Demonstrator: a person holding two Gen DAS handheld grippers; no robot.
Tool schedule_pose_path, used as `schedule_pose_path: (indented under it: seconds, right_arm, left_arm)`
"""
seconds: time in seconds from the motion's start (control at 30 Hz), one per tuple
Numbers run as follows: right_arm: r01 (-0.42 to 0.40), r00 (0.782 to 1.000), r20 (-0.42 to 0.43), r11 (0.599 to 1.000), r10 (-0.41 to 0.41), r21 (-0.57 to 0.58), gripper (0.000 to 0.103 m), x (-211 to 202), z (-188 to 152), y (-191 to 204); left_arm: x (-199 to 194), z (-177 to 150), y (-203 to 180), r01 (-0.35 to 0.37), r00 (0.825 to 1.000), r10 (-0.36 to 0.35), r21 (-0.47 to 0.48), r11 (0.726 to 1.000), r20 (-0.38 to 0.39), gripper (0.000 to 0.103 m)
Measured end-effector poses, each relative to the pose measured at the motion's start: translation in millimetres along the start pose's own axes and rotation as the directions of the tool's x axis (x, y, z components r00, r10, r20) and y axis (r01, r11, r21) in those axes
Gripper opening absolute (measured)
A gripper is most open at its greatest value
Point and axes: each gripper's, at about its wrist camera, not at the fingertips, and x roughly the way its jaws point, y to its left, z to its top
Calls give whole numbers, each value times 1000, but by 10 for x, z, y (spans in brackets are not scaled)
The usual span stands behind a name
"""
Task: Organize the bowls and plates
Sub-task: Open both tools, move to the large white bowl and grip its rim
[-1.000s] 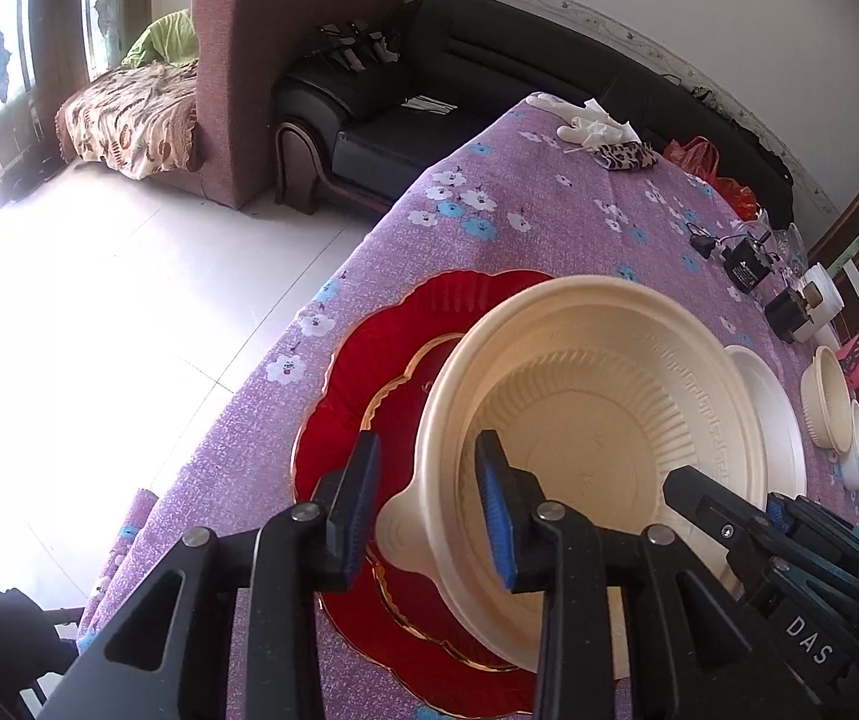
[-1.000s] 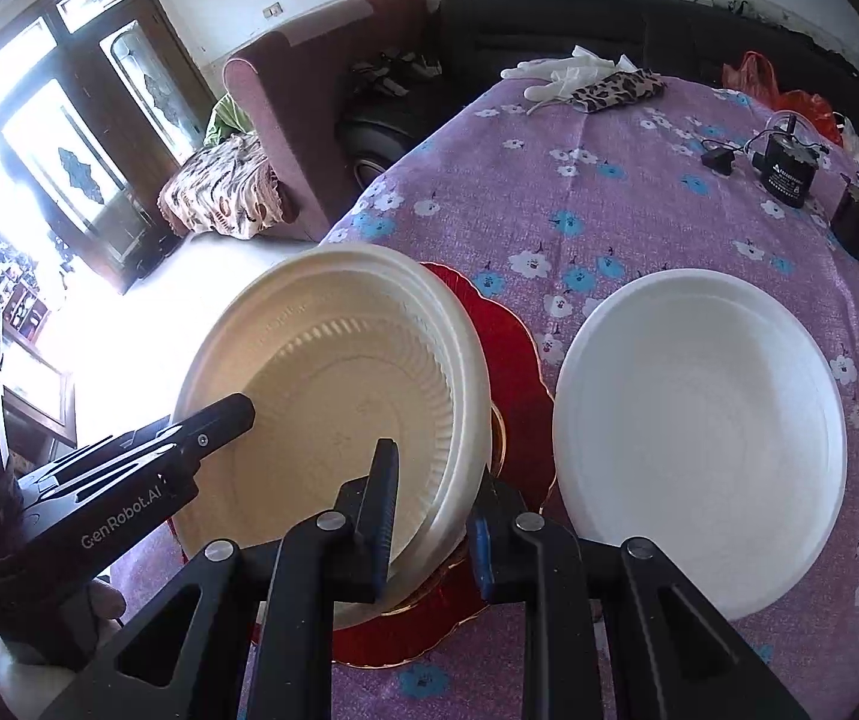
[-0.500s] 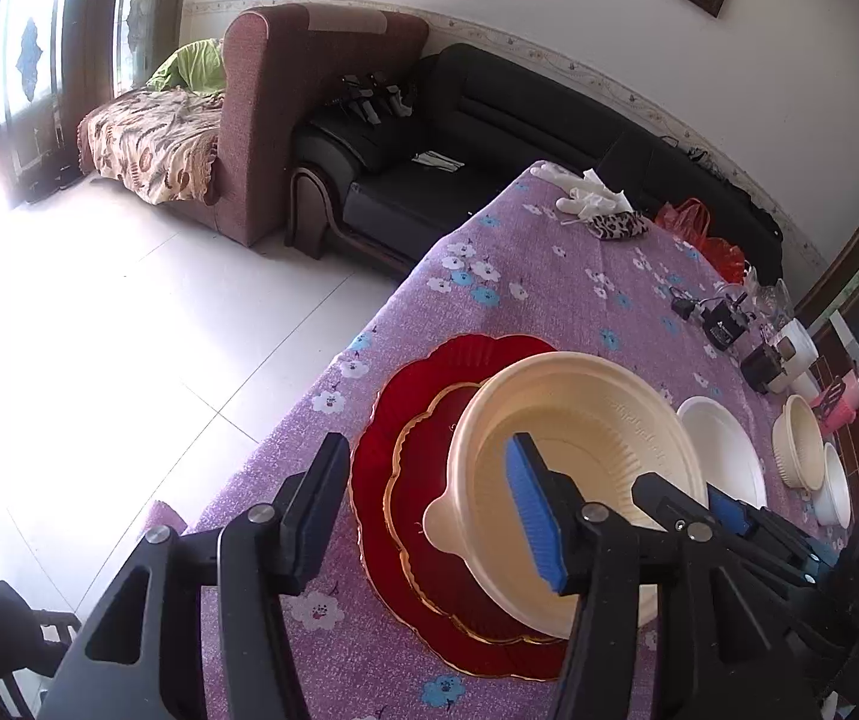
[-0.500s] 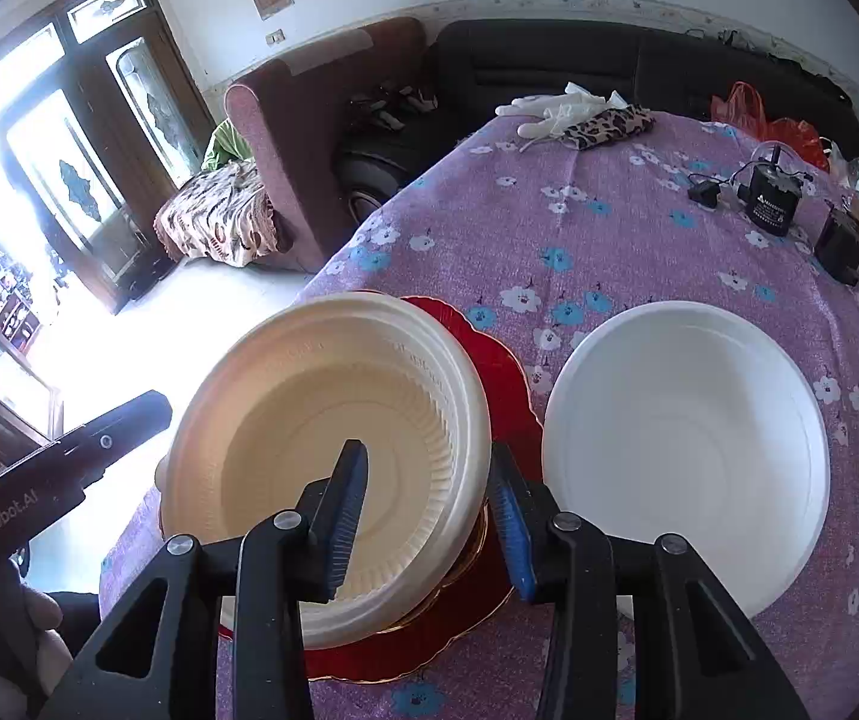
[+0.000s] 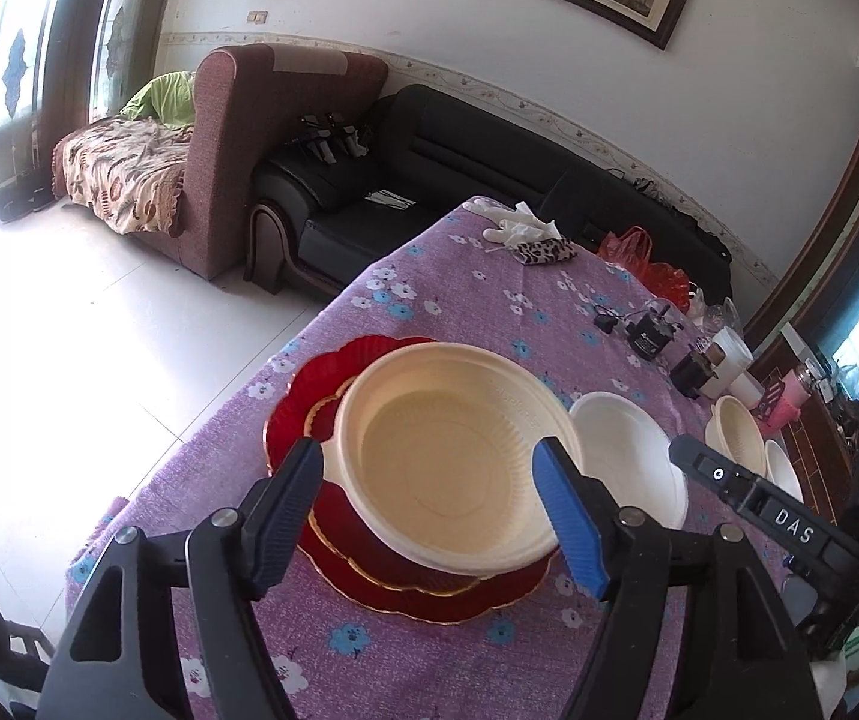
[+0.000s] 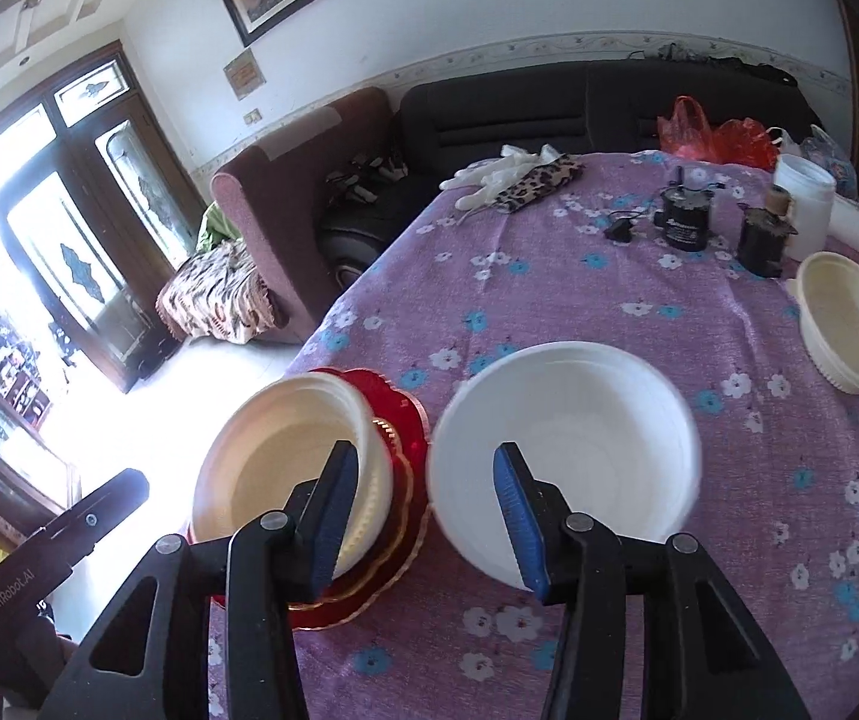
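Left wrist view: your left gripper (image 5: 429,510) hangs above the near end of a table draped in a purple floral cloth (image 5: 489,312), its jaws opening, spread wide with nothing pinched between them. Framed between the blue pads sits a cream bowl (image 5: 447,450), nested on two scalloped red plates (image 5: 309,378), a smaller gold-rimmed one stacked on a larger one. A tab on the bowl's rim points toward the left pad, apart from it. Just beside the bowl, to its right, rests a white bowl (image 5: 627,450). Farther along the table's right edge stand a smaller cream bowl (image 5: 735,432) and another white dish, partly hidden by your right gripper's black body (image 5: 789,531). A leopard-print pouch (image 5: 543,252) and white gloves (image 5: 513,225) lie at the far end.

Right wrist view: your right gripper (image 6: 423,516) hovers over the table, jaws opening and holding nothing. Its left pad shows in front of the cream bowl's (image 6: 285,468) right rim; whether it touches cannot be told. The right pad stands in front of the white bowl (image 6: 573,420), whose outline is blurred. The red plates (image 6: 399,420) peek out between the two bowls. The smaller cream bowl (image 6: 849,330) sits well apart near the right edge, close to a white jar (image 6: 801,210) and two small dark devices (image 6: 687,219). Your left gripper's body (image 6: 57,546) shows at lower left.
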Motion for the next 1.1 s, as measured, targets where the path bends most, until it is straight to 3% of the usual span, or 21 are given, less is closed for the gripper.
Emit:
schedule_pose_path:
  seconds: [0.2, 0.33, 0.47, 0.53, 0.57, 0.6, 0.77, 1.1]
  right_arm:
    - [119, 993, -5, 981, -120, 154, 57, -138, -58, -864]
    - [138, 989, -84, 966, -123, 220, 57, 97, -133, -1152]
    - [116, 986, -149, 955, -77, 272, 57, 418, -168, -1189]
    - [80, 985, -167, 948, -29, 307, 38, 525, -176, -1193]
    - [66, 984, -181, 947, -9, 316, 18, 562, -181, -1194]
    - [68, 981, -193, 948, -7, 311, 15, 575, -186, -1192]
    - [68, 982, -186, 960, -18, 270, 10, 341, -231, -1265]
    - [88, 961, -275, 965, -18, 245, 9, -456, -598, -1930]
  left_arm:
    - [-28, -179, -249, 21, 1000, -21, 41, 999, -1, 72]
    - [-19, -219, -385, 32, 999, -31, 69, 997, -13, 72]
    - [-35, -251, -468, 29, 999, -27, 95, 995, -19, 72]
    - [-41, -261, -502, 24, 1000, -22, 105, 994, -21, 72]
    - [-40, -264, -517, 23, 1000, -21, 109, 994, -23, 72]
    - [-40, -266, -532, 24, 999, -21, 112, 993, -25, 72]
    - [8, -292, -647, 41, 998, -36, 121, 992, -46, 72]
    - [270, -609, -1234, 140, 981, -102, 236, 961, -167, 72]
